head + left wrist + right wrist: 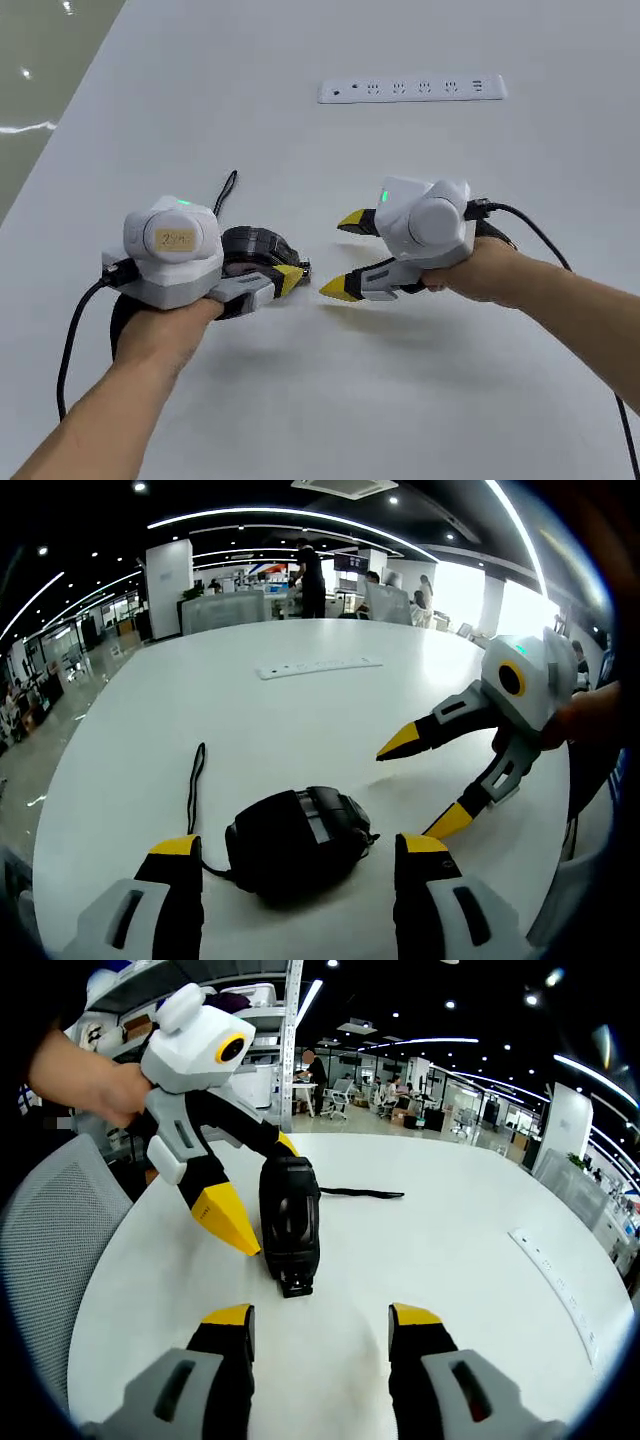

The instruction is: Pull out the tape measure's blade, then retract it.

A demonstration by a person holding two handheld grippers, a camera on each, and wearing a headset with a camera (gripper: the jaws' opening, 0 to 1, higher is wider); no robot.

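On the white desk point(300, 400), toward its left edge, the left gripper point(300, 848) straddles the black tape measure point(252, 246) with its jaws apart. The right gripper point(337, 257) gapes too, its tips nearby. The tape measure lies lengthwise between them, its blade mouth facing the right gripper and its strap point(228, 188) trailing toward the far edge.

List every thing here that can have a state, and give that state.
tape measure, lying on the table, blade fully in.
strap, slack, flat on the table.
left gripper, open, jaws either side of the tape measure, not clamped.
right gripper, open, holding nothing, tips toward the tape measure.
power strip, nothing plugged in.
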